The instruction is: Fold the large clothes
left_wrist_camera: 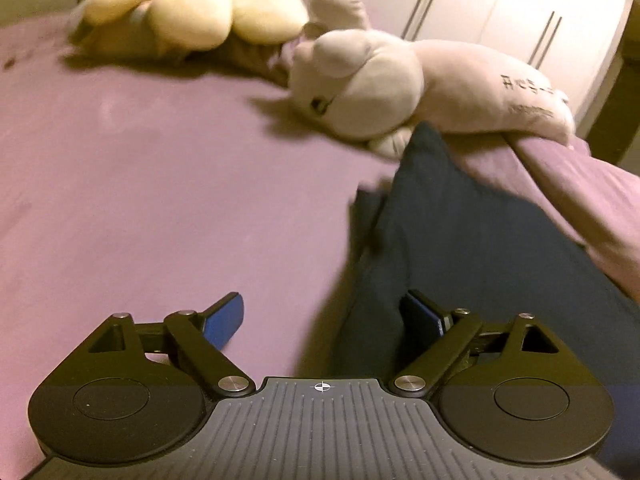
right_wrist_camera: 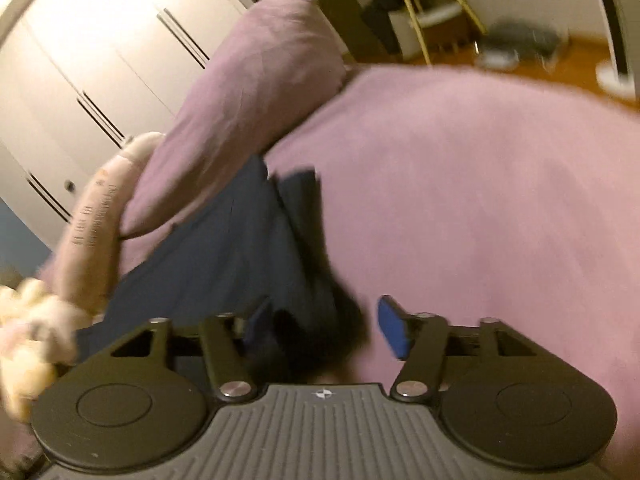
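A dark navy garment (left_wrist_camera: 472,232) lies crumpled on the purple bed sheet (left_wrist_camera: 160,168), running from the pillow toward me. My left gripper (left_wrist_camera: 324,320) is open, its blue pads wide apart, and the garment's near edge lies by the right pad. In the right wrist view the same garment (right_wrist_camera: 240,240) lies under and between the fingers of my right gripper (right_wrist_camera: 324,324), which is open with nothing clamped. The sheet also shows there (right_wrist_camera: 480,184).
A pink plush toy (left_wrist_camera: 384,88) lies against the garment's far end, with a cream plush (left_wrist_camera: 192,4) behind it. A purple pillow (right_wrist_camera: 256,80) stands at the head of the bed. White wardrobe doors (right_wrist_camera: 80,60) are behind. Floor and furniture (right_wrist_camera: 520,48) lie beyond the bed.
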